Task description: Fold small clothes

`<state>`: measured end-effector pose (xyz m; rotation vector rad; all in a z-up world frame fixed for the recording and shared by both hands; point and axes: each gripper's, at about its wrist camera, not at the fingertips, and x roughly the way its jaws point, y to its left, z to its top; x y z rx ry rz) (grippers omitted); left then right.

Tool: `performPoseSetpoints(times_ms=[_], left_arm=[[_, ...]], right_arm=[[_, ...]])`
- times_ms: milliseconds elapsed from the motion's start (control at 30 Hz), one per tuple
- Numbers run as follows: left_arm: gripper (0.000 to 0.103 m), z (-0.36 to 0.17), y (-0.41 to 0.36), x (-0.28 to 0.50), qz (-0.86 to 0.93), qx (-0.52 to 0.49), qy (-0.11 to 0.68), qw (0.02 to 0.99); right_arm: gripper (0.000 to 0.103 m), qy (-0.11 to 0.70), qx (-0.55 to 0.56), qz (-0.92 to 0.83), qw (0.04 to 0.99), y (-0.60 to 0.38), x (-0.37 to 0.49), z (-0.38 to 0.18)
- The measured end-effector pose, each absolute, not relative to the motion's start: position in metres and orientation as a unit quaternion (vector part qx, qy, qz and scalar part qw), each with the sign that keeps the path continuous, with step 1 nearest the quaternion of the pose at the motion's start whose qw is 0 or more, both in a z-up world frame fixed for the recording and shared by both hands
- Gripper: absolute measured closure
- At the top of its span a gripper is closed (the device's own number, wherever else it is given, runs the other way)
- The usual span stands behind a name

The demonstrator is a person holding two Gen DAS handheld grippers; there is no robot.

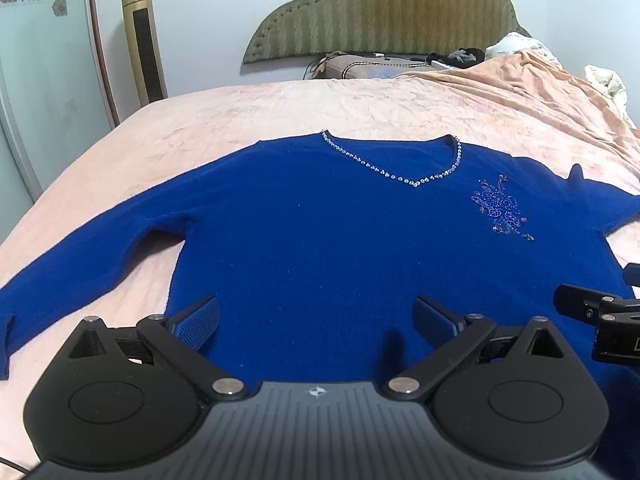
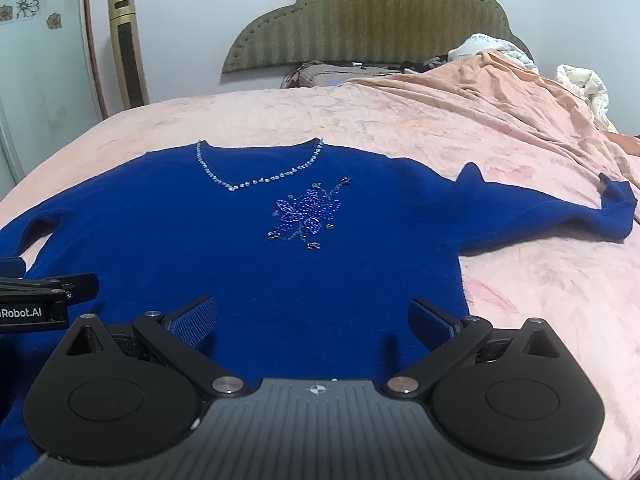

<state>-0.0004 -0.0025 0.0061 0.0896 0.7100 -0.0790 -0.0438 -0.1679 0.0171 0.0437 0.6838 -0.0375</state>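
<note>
A blue sweater (image 1: 320, 240) lies face up and flat on the pink bed (image 1: 200, 112), neckline toward the headboard (image 1: 380, 12), hem toward the two grippers, sleeves stretched out to either side so its long axis runs straight across in front of them. The left sleeve (image 1: 80, 272) reaches far out and ends near the bed edge; the left gripper (image 1: 318, 320) hangs over the lower left body, jaws wide apart and holding nothing, the nearer one to that sleeve. The right gripper (image 2: 314, 320) sits just beside it over the lower right body, jaws equally spread and empty. The right sleeve (image 2: 560, 216) lies further right, its cuff apparently curled back, though the fisheye edge blurs it. Nothing is folded yet; each sleeve would go to its own side's gripper.
</note>
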Motion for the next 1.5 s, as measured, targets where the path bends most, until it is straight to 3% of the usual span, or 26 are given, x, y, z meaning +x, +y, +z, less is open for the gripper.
performPoseSetpoints(times_ms=[867,1500], left_arm=[[0.0,0.002,-0.013,0.0,-0.032,0.04,0.327,0.944],[0.0,0.004,-0.031,-0.003,-0.036,0.065,0.335,0.939]], right_arm=[[0.0,0.299,0.023,0.013,0.954,-0.177,-0.052,0.02],[0.0,0.316,0.054,0.013,0.947,-0.196,-0.047,0.018]])
